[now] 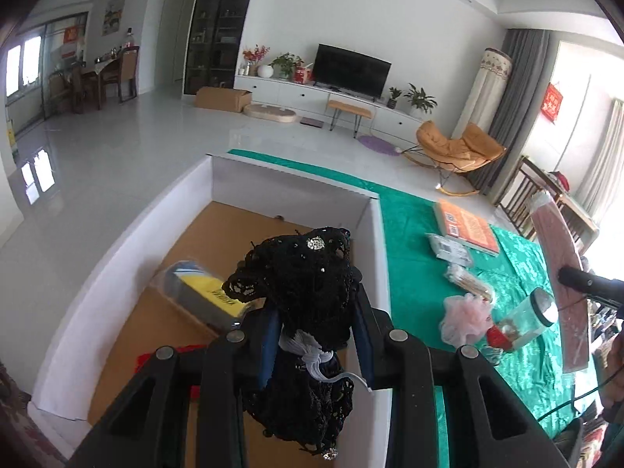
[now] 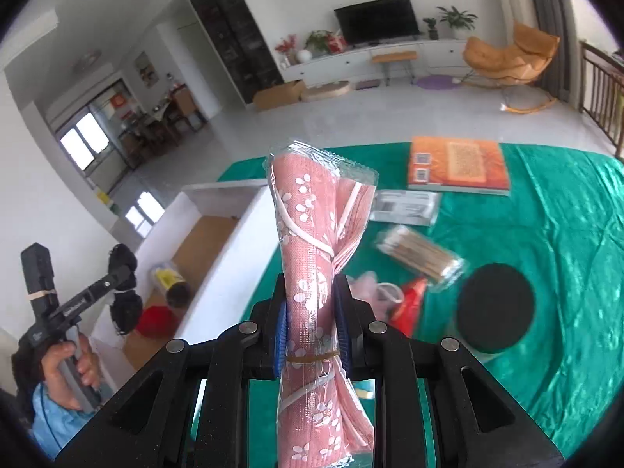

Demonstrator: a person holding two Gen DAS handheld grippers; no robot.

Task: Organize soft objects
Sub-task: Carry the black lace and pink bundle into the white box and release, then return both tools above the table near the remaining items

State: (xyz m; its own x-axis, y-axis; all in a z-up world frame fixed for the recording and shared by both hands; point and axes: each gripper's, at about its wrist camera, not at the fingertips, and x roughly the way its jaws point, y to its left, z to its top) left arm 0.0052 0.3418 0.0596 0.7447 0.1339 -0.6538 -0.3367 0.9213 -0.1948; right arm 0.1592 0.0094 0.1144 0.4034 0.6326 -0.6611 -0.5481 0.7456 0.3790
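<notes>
My left gripper [image 1: 316, 312] is shut on a black lace bundle [image 1: 308, 273] tied with a white band. It hangs over a white-walled cardboard box [image 1: 288, 191] at the left end of the green-covered table [image 1: 413, 234]. My right gripper [image 2: 312, 312] is shut on a pink paw-print cloth in clear wrap [image 2: 312, 214], lifted above the table to the right of the box [image 2: 234, 241]. The right wrist view also shows the left gripper [image 2: 117, 277] with the lace [image 2: 123, 257], held by a person's hand [image 2: 66, 366]. In the left wrist view the pink pack [image 1: 561, 257] stands far right.
Inside the box lie a yellow item in a clear tube [image 1: 202, 292] and something red [image 2: 156, 321]. On the green cloth are an orange book [image 2: 458, 165], a white packet [image 2: 405, 206], a wrapped stick bundle [image 2: 421, 253], a pink mesh pouf [image 1: 466, 318] and a black-lidded jar [image 2: 495, 308].
</notes>
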